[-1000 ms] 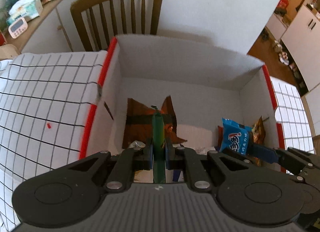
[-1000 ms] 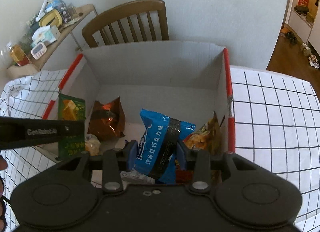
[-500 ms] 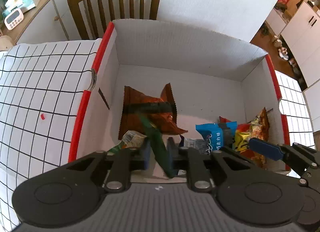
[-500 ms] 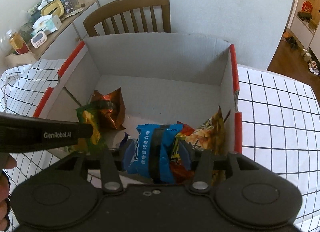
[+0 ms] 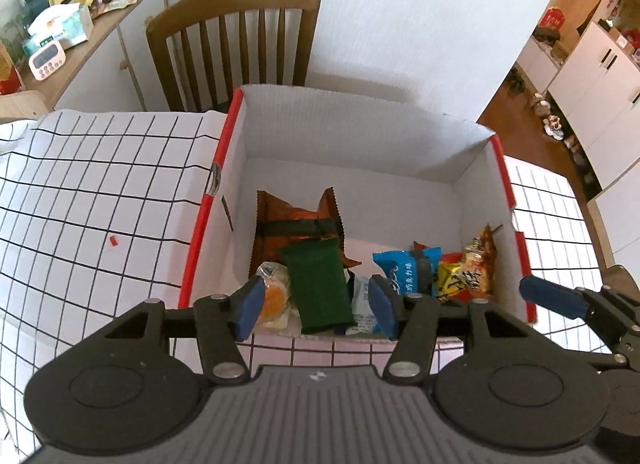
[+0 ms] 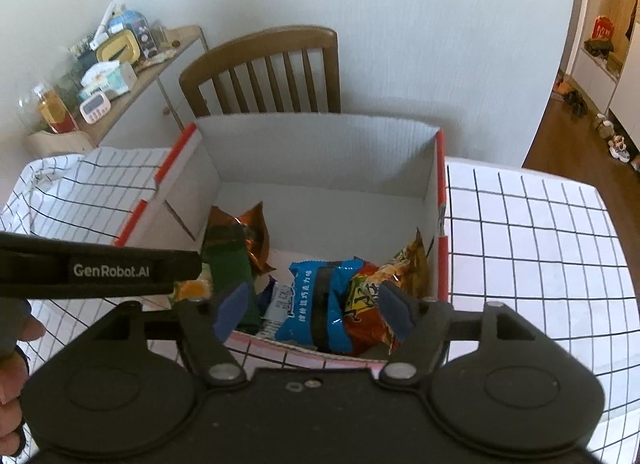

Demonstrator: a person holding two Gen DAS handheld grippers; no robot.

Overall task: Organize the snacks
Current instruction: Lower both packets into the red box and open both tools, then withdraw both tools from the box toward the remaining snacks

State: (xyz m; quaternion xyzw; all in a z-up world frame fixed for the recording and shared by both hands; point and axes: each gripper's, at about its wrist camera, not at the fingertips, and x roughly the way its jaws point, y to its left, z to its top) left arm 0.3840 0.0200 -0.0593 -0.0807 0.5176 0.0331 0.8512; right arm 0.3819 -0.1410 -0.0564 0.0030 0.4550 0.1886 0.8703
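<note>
Only right wrist view shows a hand (image 6: 16,348).

The right hand-held gripper (image 6: 314,314), jaws just opened, hangs above the blue snack packet (image 6: 316,310) lying in the box (image 6: 320,151).

The box (image 5: 472,167) stands on the tabletop (image 5: 100,191) before a chair (image 5: 236,39), with snack packets (image 5: 316,288) lying along its near wall.

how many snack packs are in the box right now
6 visible: brown pack rearmost, green pack overlapping it, orange sweet to its left, white pack, blue pack, yellow-red pack rightmost. Others may be hidden.
</note>
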